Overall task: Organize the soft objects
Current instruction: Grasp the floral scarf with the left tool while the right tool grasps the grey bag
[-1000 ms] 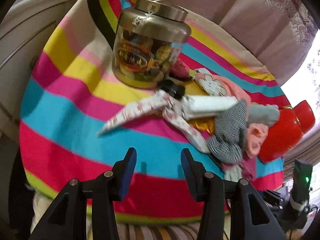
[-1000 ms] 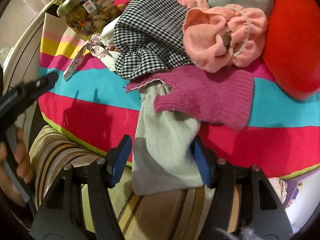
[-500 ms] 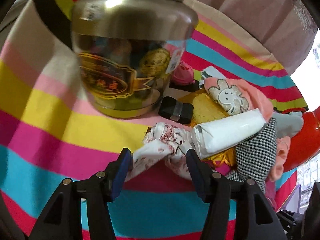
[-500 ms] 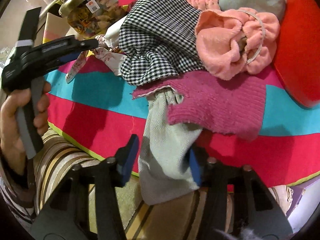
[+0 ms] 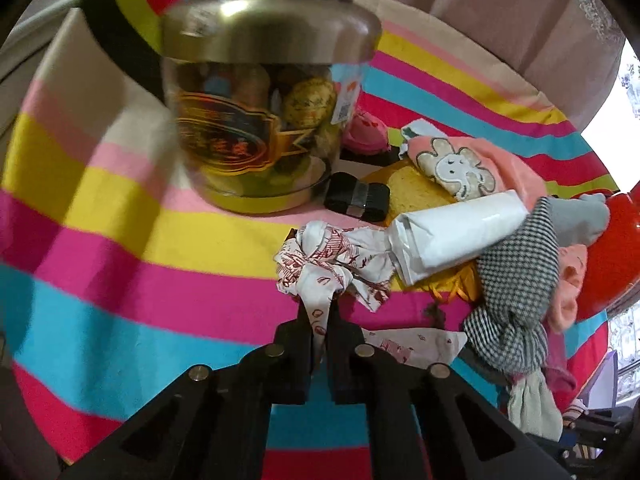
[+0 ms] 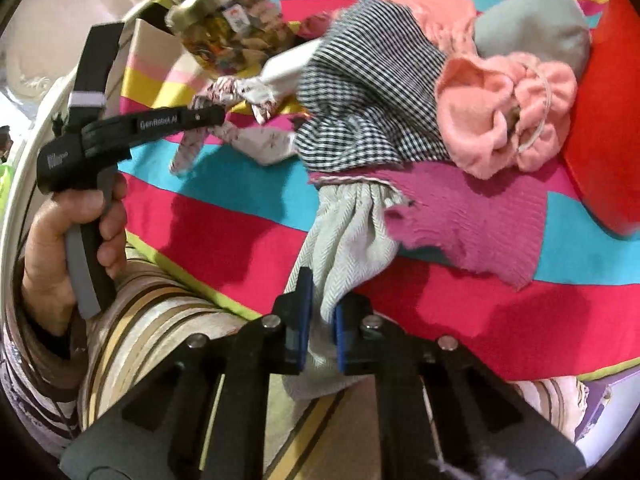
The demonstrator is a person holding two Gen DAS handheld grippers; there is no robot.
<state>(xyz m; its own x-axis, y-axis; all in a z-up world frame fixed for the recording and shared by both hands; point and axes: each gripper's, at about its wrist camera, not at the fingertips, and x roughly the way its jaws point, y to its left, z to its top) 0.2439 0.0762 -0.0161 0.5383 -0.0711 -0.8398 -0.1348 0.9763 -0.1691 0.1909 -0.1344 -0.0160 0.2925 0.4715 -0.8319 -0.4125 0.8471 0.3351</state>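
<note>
Striped cloth (image 5: 100,240) in pink, yellow, turquoise and red covers the surface and bears everything; a glass jar (image 5: 256,136) with a metal lid stands at the far left of the heap, and a small black object (image 5: 356,200) lies just beside its base; a rolled white bundle (image 5: 456,236) lies across the heap behind the printed fabric, with a houndstooth cloth (image 5: 516,280) draped at its right end; a peach garment with an appliqué animal (image 5: 460,168) lies beyond the roll; a red rounded object (image 6: 608,120) bounds the heap on the right. The left gripper (image 5: 320,320) is closed on a strip of the red-printed white fabric (image 5: 332,264); the strip runs from the knotted bunch toward the camera, its long axis along the fingers. In the right wrist view the right gripper (image 6: 320,320) is clamped on the grey-green herringbone cloth (image 6: 344,236), which hangs over the near edge of the striped cloth; its long axis runs from the jaws up under a magenta knit (image 6: 472,220), which overlaps its far end; a pink gathered fabric (image 6: 504,112) and a grey cushion (image 6: 532,24) lie beyond. A hand (image 6: 60,248) holds the left tool's handle at the left, above striped upholstery (image 6: 160,340).
</note>
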